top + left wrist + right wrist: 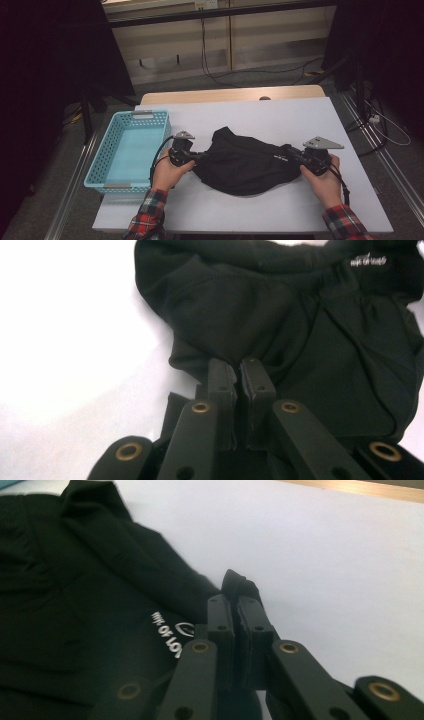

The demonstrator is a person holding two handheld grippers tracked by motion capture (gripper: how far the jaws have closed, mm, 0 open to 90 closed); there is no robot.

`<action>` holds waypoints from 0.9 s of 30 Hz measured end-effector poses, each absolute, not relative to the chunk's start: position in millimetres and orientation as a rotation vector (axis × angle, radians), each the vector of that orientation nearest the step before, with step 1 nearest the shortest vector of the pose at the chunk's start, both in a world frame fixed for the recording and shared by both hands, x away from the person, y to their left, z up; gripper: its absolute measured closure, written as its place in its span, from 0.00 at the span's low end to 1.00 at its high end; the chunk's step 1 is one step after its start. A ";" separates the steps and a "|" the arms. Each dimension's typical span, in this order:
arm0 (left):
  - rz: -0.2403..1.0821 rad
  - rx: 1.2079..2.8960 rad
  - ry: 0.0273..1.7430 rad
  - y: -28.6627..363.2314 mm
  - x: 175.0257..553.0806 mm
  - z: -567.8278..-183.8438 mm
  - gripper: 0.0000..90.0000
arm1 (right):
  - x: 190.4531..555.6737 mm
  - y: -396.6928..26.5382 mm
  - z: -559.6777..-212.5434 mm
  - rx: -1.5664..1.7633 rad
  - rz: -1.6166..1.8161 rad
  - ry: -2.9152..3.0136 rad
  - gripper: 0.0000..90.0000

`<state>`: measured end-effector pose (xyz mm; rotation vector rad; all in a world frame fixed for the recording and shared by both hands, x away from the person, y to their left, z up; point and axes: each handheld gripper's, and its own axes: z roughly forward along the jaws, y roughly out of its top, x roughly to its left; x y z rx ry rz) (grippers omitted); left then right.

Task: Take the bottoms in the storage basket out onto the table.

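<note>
Left gripper (235, 385) and right gripper (234, 617), both pinched tight on opposite edges of 1 black garment (245, 162).

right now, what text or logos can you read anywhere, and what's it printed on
White print on the black fabric garment, beside a small round logo: upside down and partly hidden in the right gripper view, not readable for sure.
The same white print in the left gripper view: too small and blurred.
Light blue plastic basket: no text visible.
</note>
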<state>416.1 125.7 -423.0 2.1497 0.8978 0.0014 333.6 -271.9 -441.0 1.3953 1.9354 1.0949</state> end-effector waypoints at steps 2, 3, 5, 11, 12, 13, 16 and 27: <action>0.001 2.157 0.895 124.5 417.2 -424.2 0.95 | 333.7 -278.0 -441.3 1.417 1.100 1.917 0.96; 0.001 2.151 0.901 123.7 417.5 -424.3 0.95 | 333.4 -280.3 -441.3 1.424 1.100 1.912 0.96; 0.003 2.142 0.901 123.2 418.6 -424.0 0.95 | 332.4 -283.0 -441.0 1.426 1.101 1.904 0.96; 0.049 2.095 0.927 123.3 423.1 -423.1 0.86 | 330.1 -281.4 -442.4 1.416 1.094 1.919 0.96; 0.047 2.087 0.942 123.0 425.0 -423.5 0.86 | 329.6 -280.6 -442.4 1.414 1.093 1.921 0.96; 0.068 2.064 0.964 120.9 429.4 -424.6 0.66 | 328.8 -279.3 -442.4 1.410 1.093 1.925 0.95; 0.139 2.042 0.993 118.2 433.7 -425.1 0.46 | 328.2 -279.2 -442.6 1.408 1.087 1.929 0.95; 0.118 2.011 1.049 90.5 451.2 -444.1 0.45 | 327.0 -282.5 -443.9 1.417 1.076 1.923 0.96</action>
